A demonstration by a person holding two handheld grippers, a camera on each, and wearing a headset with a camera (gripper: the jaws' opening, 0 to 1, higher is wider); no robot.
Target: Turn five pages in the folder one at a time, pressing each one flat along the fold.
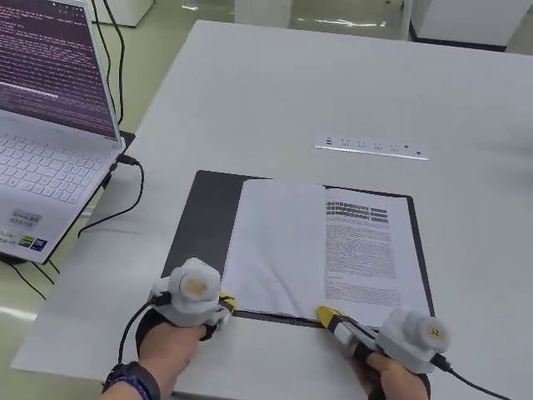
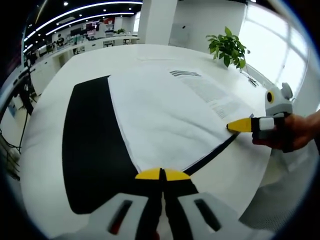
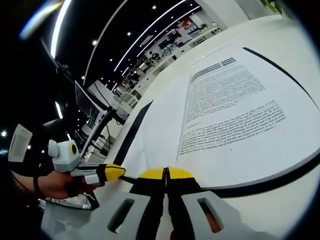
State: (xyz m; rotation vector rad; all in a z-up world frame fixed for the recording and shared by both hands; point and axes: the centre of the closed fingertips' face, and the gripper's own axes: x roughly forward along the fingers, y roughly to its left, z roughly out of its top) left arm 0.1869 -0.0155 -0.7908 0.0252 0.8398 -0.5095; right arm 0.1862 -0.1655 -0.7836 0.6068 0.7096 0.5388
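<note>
The folder [image 1: 208,225] lies open by the near edge of the surface [image 1: 250,92], its fold [image 1: 325,250] running straight away from the person. Both tongs are closed, holding nothing: left tongs [image 1: 226,304] at the near corner of the blank page [image 1: 275,250], right tongs [image 1: 326,314] at the fold's near end, perhaps touching paper.

Print on page [image 1: 360,250] and laptop screen [image 1: 50,67] — nothing legible.

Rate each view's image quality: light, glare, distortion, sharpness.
Head view: even, soft light, no bending; the print on the white printed page is too small to read. Left gripper view: fisheye bows the black open folder; the windows at right blow out. Right gripper view: same bowing, ceiling strip lights flare at upper left; print lines look crisp.
</note>
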